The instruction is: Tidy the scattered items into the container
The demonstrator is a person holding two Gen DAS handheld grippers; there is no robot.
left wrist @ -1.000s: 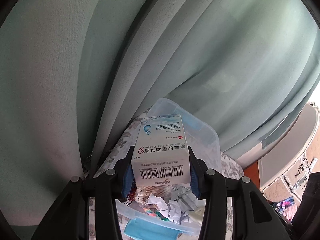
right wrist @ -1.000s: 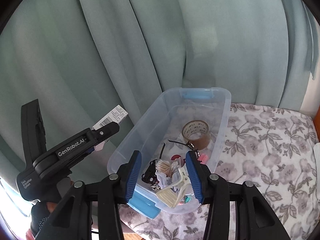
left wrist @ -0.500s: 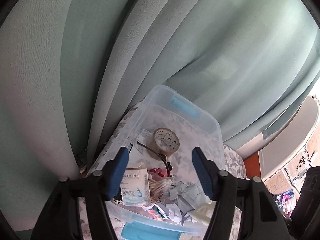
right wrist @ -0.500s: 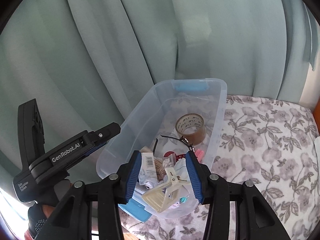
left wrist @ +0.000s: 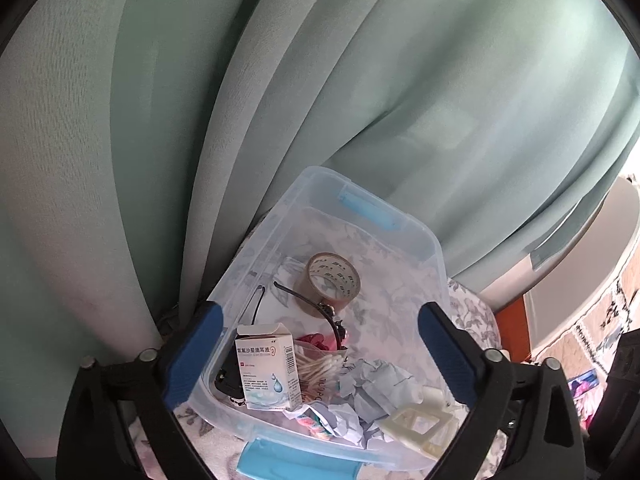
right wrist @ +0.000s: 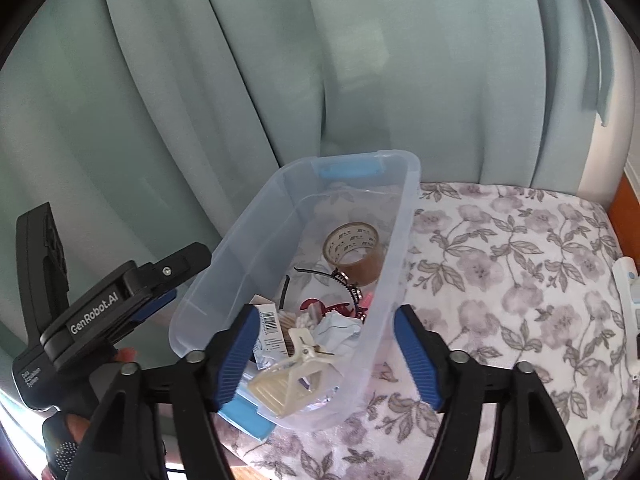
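A clear plastic bin (left wrist: 420, 236) with blue latches stands on the flowered cloth against the curtain. Inside it a white ear-drop box (left wrist: 268, 368) stands upright at the near left. A cream clothes clip (left wrist: 416, 424) lies at the near right on crumpled paper (left wrist: 372, 384). My left gripper (left wrist: 318, 312) hovers above the bin, its jaws opening wide, with nothing between the pads. My right gripper (right wrist: 326, 312) is over the bin's near end (right wrist: 408, 208), jaws opening. The clip (right wrist: 292, 376) lies loose below them beside the box (right wrist: 268, 320). In that view the left gripper (right wrist: 120, 304) shows at the left.
A brown tape roll (right wrist: 354, 248), a black hairband, cotton swabs (left wrist: 320, 364) and small bits also lie in the bin. The flowered cloth (right wrist: 520, 280) spreads to the right, with a white object (right wrist: 628, 288) at its edge. A green curtain (right wrist: 360, 60) hangs close behind.
The left gripper opened and let the ear-drop box fall; it now stands in the bin. The right gripper opened and released the cream clip, which now lies in the bin.
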